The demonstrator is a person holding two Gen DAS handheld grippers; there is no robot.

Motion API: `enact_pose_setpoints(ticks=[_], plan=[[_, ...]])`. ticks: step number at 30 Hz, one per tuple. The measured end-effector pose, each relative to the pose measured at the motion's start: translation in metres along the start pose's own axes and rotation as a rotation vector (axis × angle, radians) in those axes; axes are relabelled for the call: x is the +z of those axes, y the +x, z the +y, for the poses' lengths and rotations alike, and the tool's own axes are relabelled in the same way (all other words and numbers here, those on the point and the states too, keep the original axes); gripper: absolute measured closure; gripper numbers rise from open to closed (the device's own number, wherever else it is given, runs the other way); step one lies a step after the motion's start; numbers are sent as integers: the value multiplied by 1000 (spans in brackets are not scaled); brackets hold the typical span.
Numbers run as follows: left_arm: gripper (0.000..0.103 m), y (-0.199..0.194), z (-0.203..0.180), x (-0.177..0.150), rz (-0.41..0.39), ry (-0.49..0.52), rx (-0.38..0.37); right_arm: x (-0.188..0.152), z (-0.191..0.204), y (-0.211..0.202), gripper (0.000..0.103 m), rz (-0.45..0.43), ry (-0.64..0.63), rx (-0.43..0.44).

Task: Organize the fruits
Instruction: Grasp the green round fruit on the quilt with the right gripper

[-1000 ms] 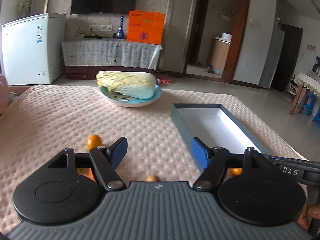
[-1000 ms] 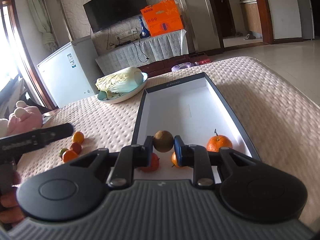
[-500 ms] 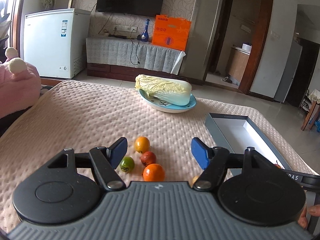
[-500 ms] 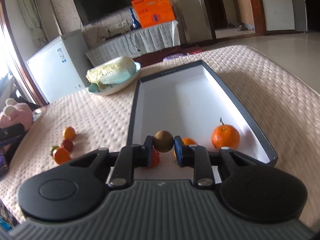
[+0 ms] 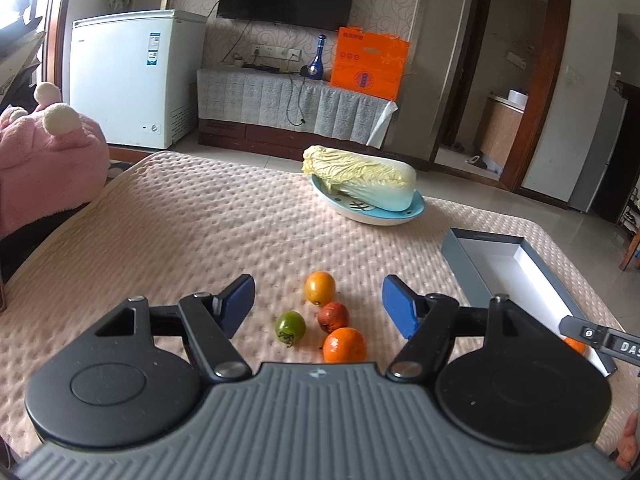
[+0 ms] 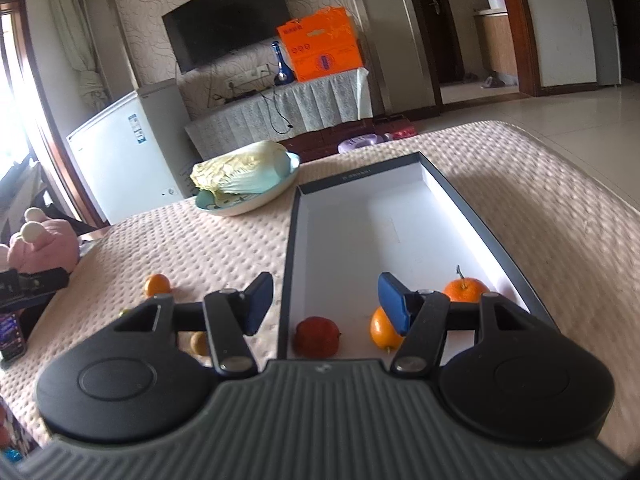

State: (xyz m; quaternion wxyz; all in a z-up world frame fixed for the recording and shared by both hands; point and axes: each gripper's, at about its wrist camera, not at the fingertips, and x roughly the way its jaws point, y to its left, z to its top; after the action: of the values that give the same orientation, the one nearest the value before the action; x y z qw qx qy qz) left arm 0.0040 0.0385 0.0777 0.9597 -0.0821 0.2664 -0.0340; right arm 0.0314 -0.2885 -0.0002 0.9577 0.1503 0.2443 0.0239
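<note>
In the left wrist view my left gripper [image 5: 318, 306] is open above several small fruits on the beige tablecloth: an orange one [image 5: 319, 287], a green tomato [image 5: 289, 326], a red fruit [image 5: 333, 316] and a mandarin [image 5: 344, 345]. In the right wrist view my right gripper [image 6: 325, 305] is open and empty over the near end of the grey-rimmed white box [image 6: 384, 224]. The box holds a red fruit [image 6: 316, 337], an orange fruit [image 6: 382, 329] and a stemmed mandarin [image 6: 464, 290]. A brown fruit [image 6: 198, 343] lies on the cloth left of the box.
A blue plate [image 5: 372, 216] with a Chinese cabbage [image 5: 360, 178] stands at the back middle of the table. A pink plush toy [image 5: 44, 160] sits off the left edge. The box [image 5: 516, 268] lies at the right edge in the left wrist view.
My right gripper has opened and let go of the brown fruit it held. The left gripper has swung left, so the loose fruits now sit between its fingers.
</note>
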Motion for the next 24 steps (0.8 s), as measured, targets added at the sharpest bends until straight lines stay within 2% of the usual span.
enact_pose_setpoints(ticks=[6, 13, 21, 24], plan=[[28, 3, 4, 0, 11, -2, 16, 4, 6, -10, 42, -25, -7, 78], [28, 13, 3, -3, 43, 7, 32, -7, 40, -8, 43, -1, -187, 153], [28, 12, 1, -2, 36, -4, 18, -34, 77, 8, 51, 131, -325, 241], [28, 11, 1, -1, 36, -9, 8, -48, 91, 16, 52, 176, -398, 241]])
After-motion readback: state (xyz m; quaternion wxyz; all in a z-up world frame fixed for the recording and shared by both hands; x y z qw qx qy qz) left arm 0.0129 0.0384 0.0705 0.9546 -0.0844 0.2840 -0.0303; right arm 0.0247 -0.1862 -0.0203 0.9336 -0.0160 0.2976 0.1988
